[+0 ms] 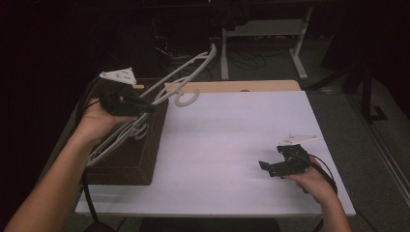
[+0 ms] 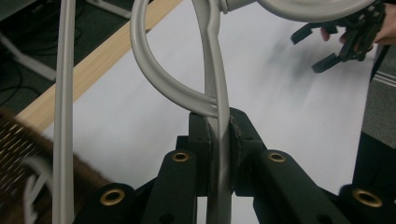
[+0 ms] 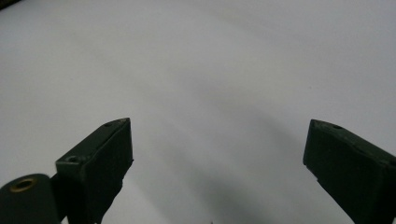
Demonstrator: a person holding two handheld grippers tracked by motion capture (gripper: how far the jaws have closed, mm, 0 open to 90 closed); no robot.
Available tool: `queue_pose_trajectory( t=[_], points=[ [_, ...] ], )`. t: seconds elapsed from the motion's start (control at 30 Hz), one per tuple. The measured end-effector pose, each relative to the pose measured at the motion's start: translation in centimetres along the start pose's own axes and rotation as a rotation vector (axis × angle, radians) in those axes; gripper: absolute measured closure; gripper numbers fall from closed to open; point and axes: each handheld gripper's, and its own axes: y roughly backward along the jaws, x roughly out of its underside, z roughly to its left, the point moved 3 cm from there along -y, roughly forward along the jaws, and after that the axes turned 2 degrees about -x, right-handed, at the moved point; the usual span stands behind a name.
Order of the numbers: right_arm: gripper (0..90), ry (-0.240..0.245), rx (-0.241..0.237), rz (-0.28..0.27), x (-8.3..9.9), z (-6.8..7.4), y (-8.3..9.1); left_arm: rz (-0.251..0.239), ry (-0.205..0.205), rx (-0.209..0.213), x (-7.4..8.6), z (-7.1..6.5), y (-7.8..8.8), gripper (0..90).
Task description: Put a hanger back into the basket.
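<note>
Clamping hanger, left gripper fingers close-up

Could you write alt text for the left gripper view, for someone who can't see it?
Two black jaws are shut on the thin stem of a pale grey plastic hanger, whose hook curls up to the left. Beyond lie a white table and a brown wicker basket; the right gripper is open far off.

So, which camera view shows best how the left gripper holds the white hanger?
The left gripper view: its jaws are shut on a thin bar of the white hanger, just below the hook loop. The high view shows the left gripper lifting the hanger over the brown basket, but the contact is small. The right gripper view gives nothing of it.
</note>
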Motion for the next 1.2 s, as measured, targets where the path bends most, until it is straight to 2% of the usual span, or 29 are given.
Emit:
queue_pose_trajectory(
  t=[0.2,0.33,0.5,0.67,0.87,0.93,1.07,1.2],
  points=[
    [8.0,0.001,0.01,-0.001,-0.1,0.0,0.1,0.004,0.038,-0.034,3.5,2.1,1.9,81.4],
    [8.0,0.001,0.014,0.0,-0.1,0.0,0.1,0.006,0.075,-0.037,6.3,3.4,2.6,81.3],
    [8.1,-0.001,0.017,0.005,0.0,-0.1,0.1,0.032,0.117,-0.049,9.5,4.4,3.3,81.3],
    [8.1,-0.001,0.021,0.011,0.1,-0.3,0.0,0.023,0.171,-0.061,12.2,5.4,4.2,81.3],
    [8.1,0.0,0.024,0.011,0.0,-0.3,0.0,0.051,0.222,-0.065,14.5,6.4,4.1,81.3],
    [8.1,0.001,0.024,0.012,0.0,-0.3,0.0,0.04,0.24,-0.054,14.8,6.5,3.9,81.2],
    [8.3,0.0,0.027,0.016,0.1,-0.3,0.0,0.076,0.243,-0.053,14.9,6.5,3.2,81.2],
    [8.3,0.002,0.028,0.018,0.1,-0.4,0.0,0.088,0.255,-0.05,15.1,6.6,2.8,81.1]
  ],
)
